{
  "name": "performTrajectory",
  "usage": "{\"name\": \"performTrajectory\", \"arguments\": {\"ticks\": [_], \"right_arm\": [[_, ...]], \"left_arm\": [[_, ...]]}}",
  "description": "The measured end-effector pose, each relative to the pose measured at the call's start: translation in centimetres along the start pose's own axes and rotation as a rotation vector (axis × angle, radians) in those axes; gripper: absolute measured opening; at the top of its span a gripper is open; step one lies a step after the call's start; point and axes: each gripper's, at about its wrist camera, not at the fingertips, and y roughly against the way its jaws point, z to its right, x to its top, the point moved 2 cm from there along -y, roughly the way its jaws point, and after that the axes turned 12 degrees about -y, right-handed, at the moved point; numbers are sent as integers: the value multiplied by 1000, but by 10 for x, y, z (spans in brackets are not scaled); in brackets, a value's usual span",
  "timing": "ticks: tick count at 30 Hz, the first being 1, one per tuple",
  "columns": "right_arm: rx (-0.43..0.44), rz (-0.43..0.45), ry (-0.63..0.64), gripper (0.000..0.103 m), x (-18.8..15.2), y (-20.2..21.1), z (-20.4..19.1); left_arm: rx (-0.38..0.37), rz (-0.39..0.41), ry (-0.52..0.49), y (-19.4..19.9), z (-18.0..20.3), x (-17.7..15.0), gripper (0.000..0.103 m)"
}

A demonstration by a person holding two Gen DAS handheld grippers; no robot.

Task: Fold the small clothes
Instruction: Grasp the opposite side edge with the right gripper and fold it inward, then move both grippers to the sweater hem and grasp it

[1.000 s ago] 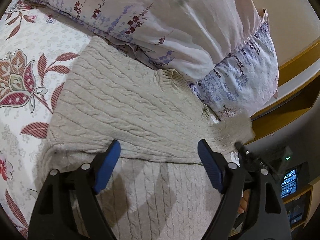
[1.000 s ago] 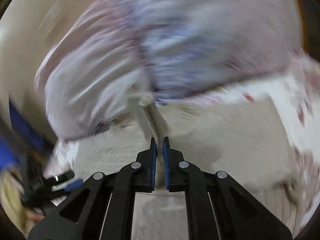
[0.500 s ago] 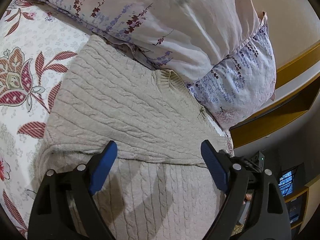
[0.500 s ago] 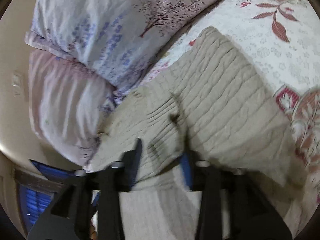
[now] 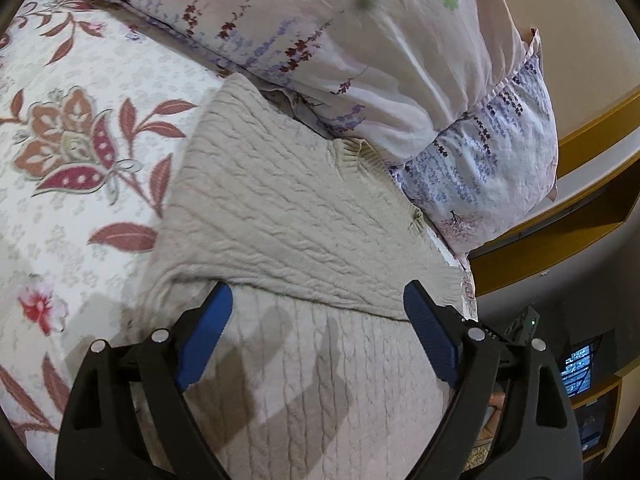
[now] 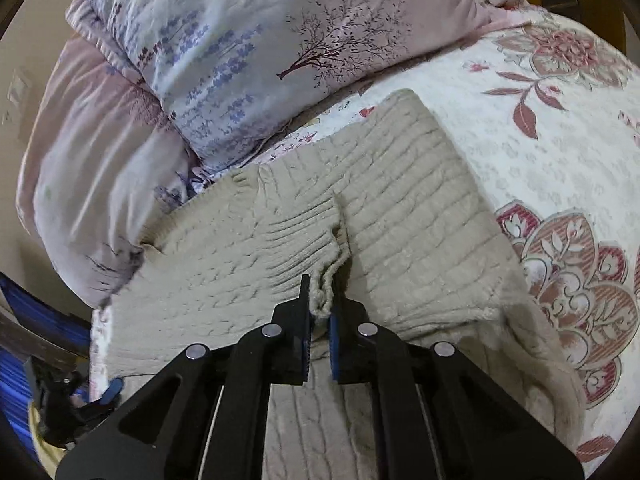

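Working on a bed, we see a beige cable-knit sweater (image 5: 288, 216) lying on a floral bedspread (image 5: 72, 152), its far edge against two pillows (image 5: 360, 52). One pillow is pinkish with plum sprigs, the other (image 6: 248, 48) bluish-lilac with a tree print. Part of the sweater is folded across itself; in the left view the folded edge runs just beyond the fingertips.

Left gripper (image 5: 318, 306): jaws spread wide, released, nothing between the blue pads (image 5: 204, 336) but the knit surface beneath them. Its jaws have just been opening a little further. The gripper hovers low above the near part of the sweater, casting a shadow on it. We cannot tell whether the pad tips touch the fabric.

Right gripper (image 6: 320, 316): clenched on a ribbed edge of the sweater, a bunched bit of knit standing up between the pads (image 6: 334, 344). A crease runs from the pinch up across the folded layer.

In the right view the left gripper (image 6: 108, 390) shows small at the lower left edge, by the sweater's corner near the bed's side. Wooden furniture (image 5: 560, 248) and a lit screen (image 5: 576, 368) sit beyond the bed in the left view.
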Motion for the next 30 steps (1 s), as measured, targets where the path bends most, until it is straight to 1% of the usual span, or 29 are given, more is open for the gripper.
{"name": "performTrajectory", "arguments": {"ticks": [2, 3, 4, 5, 6, 7, 9, 13, 17, 19, 20, 23, 26, 27, 28, 29, 30], "right_arm": [[-12, -11, 22, 11, -1, 2, -3], [-10, -14, 24, 16, -2, 5, -4], [-6, -16, 26, 28, -3, 7, -4], [4, -12, 26, 36, -6, 14, -3], [13, -2, 28, 48, -8, 21, -1], [20, 10, 38, 55, -11, 31, 1], [32, 15, 54, 59, -18, 45, 7], [64, -1, 51, 59, -28, 73, 28], [72, -17, 23, 58, -41, 102, 60], [67, -31, 5, 57, -50, 115, 76], [61, -34, -3, 57, -54, 119, 82], [39, -46, -20, 52, -70, 130, 101], [69, -111, -38, 43, -86, 134, 114], [83, -137, -45, 37, -91, 134, 117], [96, -143, -46, 35, -95, 136, 119], [117, -160, -51, 35, -101, 139, 121], [131, -174, -55, 33, -105, 140, 122]], "left_arm": [[-4, 8, -14, 8, 1, -3, 87], [-5, 11, -19, 11, 1, -4, 87], [-6, 16, -30, 18, 2, -6, 87], [-7, 20, -40, 24, 2, -9, 87], [-7, 24, -52, 31, 2, -12, 87], [-2, 26, -64, 37, 2, -15, 87], [14, 31, -87, 49, 1, -22, 87], [36, 18, -130, 69, -2, -42, 85], [27, -7, -135, 82, -4, -66, 80], [11, -19, -125, 85, -4, -78, 75], [1, -26, -118, 86, -4, -84, 74], [-22, -43, -95, 90, -4, -101, 69], [-27, -46, -85, 93, -2, -115, 63], [-45, -54, -72, 94, -1, -123, 58], [-59, -58, -63, 95, -1, -127, 52], [-72, -62, -57, 96, -1, -132, 49], [-80, -72, -55, 97, 1, -136, 46]]}}
